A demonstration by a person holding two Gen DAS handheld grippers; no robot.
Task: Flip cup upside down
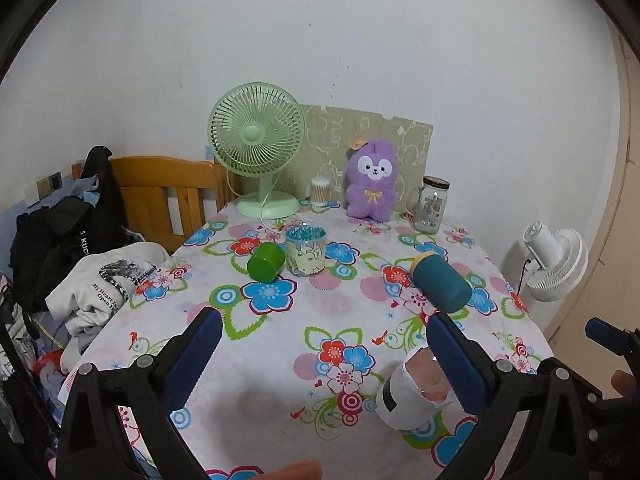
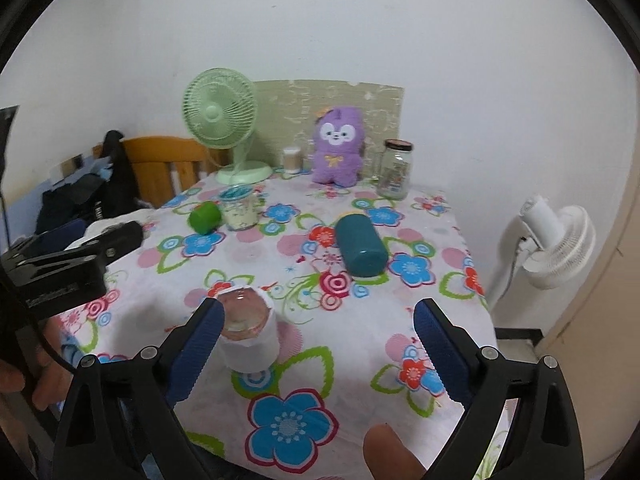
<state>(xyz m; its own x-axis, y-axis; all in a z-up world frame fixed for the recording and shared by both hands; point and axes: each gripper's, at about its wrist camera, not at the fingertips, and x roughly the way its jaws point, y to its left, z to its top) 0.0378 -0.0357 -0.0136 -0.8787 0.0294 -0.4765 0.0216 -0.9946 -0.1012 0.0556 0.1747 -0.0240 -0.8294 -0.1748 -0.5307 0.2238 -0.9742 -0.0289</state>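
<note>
A clear glass cup wrapped in white paper [image 1: 408, 396] stands upright, mouth up, near the front of the flowered table [image 1: 280, 344]. In the left wrist view it sits partly behind my left gripper's right finger [image 1: 456, 360]. My left gripper [image 1: 320, 352] is open and empty, with the cup just outside its gap. In the right wrist view the cup [image 2: 250, 336] stands beside my right gripper's left finger [image 2: 196, 348], just inside the gap. My right gripper [image 2: 316, 344] is open and empty.
A teal cup [image 1: 440, 282] lies on its side at mid-table. A green cup [image 1: 265, 262] lies tipped beside a jar of blue items [image 1: 306, 250]. A green fan [image 1: 256, 148], purple plush [image 1: 372, 180] and glass jar [image 1: 432, 204] line the back. A white fan [image 1: 556, 260] stands off the right edge.
</note>
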